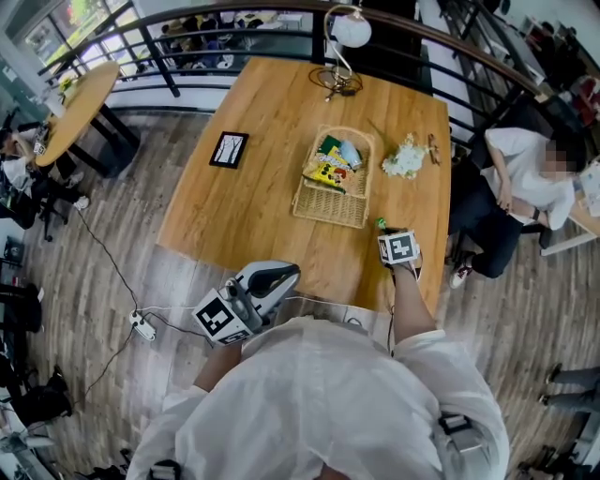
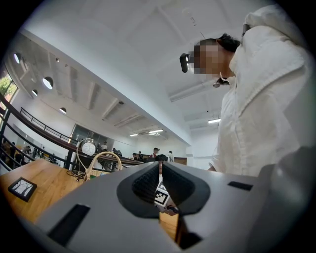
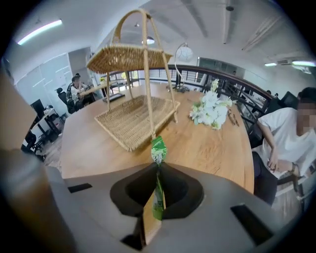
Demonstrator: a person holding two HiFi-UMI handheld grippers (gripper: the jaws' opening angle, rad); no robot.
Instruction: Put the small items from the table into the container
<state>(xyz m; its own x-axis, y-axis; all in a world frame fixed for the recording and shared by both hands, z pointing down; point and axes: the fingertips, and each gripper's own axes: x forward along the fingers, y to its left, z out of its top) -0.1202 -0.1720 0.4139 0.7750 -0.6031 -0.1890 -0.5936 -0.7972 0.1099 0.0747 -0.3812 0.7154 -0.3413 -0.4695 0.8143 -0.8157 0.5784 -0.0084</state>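
A small green packet (image 3: 158, 150) is pinched between the jaws of my right gripper (image 3: 158, 168), its top sticking out past the tips. In the head view this gripper (image 1: 386, 228) hangs over the near right part of the wooden table (image 1: 253, 216), just right of the wicker basket (image 1: 328, 217), with a bit of the green packet (image 1: 382, 223) showing. The basket (image 3: 133, 121) holds a yellow packet (image 1: 328, 172) and other snack bags. My left gripper (image 1: 281, 274) is held near the table's front edge; its jaws (image 2: 160, 168) are shut with nothing between them.
White flowers (image 1: 405, 157) lie right of the basket. A black framed card (image 1: 229, 149) rests at the table's left. A lamp (image 1: 349, 28) stands at the far edge. A seated person (image 1: 520, 178) is to the right of the table.
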